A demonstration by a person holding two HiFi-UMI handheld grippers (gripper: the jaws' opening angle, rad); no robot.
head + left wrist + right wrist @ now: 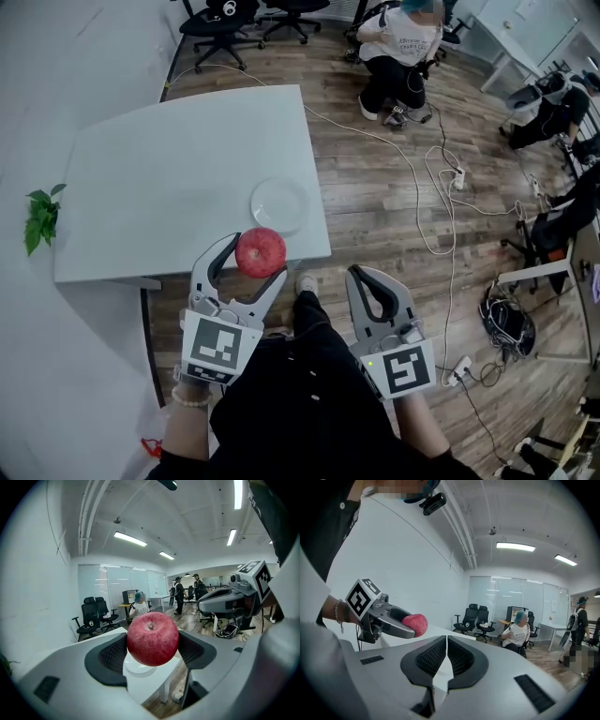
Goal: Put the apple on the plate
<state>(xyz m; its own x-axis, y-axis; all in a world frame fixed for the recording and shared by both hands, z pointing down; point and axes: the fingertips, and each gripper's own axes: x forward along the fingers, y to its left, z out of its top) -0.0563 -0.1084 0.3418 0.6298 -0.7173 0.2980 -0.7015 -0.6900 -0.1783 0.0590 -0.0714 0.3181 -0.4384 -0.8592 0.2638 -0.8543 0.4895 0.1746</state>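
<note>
Fingers of the left gripper (259, 256) held a red apple (153, 638) across its middle; firm, smooth and round, it would probably slip if loosened. The right gripper (446, 644) was closed, empty.

We see a white bench (159, 178) standing on the wooden floor (394, 234). A white plate (278, 203) lies near the bench's right edge.
</note>
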